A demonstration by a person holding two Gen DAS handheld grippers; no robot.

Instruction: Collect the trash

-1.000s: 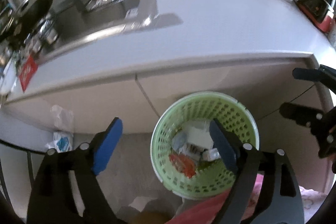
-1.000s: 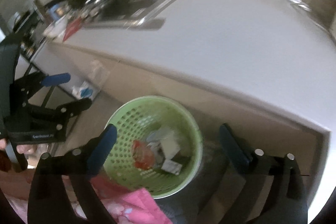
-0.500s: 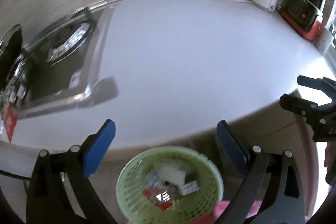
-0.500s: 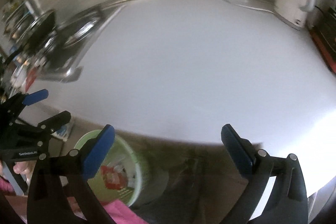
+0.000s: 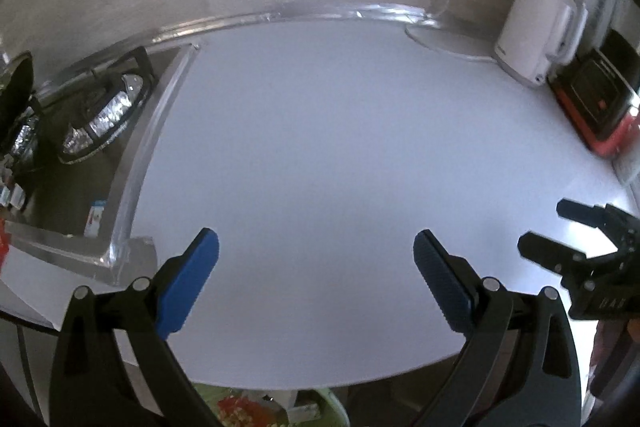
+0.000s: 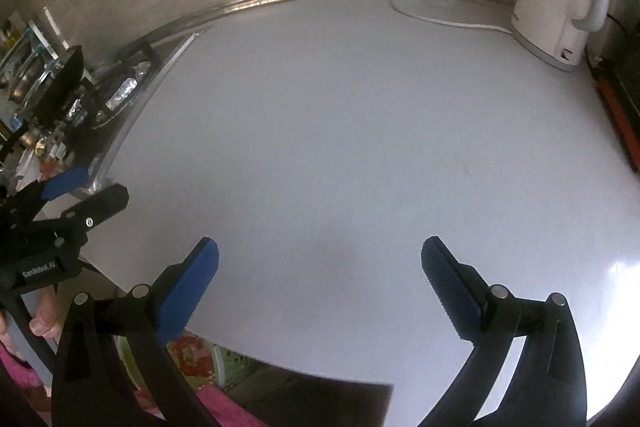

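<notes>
My left gripper (image 5: 314, 239) hangs open over the white countertop (image 5: 340, 147) with nothing between its blue pads. My right gripper (image 6: 320, 247) is open too, above the same countertop (image 6: 360, 147), and holds nothing. Each shows in the other's view: the right gripper (image 5: 546, 223) at the right edge, the left gripper (image 6: 100, 183) at the left edge. Below the counter's front edge the green basket (image 5: 334, 407) peeks out with a red wrapper (image 5: 236, 407) inside. The right wrist view shows the basket (image 6: 230, 361) and wrapper (image 6: 188, 351) at the bottom left. I see no loose trash on the counter.
A white kettle (image 5: 536, 35) with its cable stands at the back right, beside a red and black appliance (image 5: 592, 107). A stove (image 5: 100, 119) with foil-lined burners and a dark pan (image 6: 60, 83) fills the left. A hand (image 6: 44, 323) grips the left gripper's handle above pink cloth (image 6: 224, 403).
Both views have swung up from the green basket on the floor to the countertop. The basket has slid to the bottom edge, and the kettle has come into view.
</notes>
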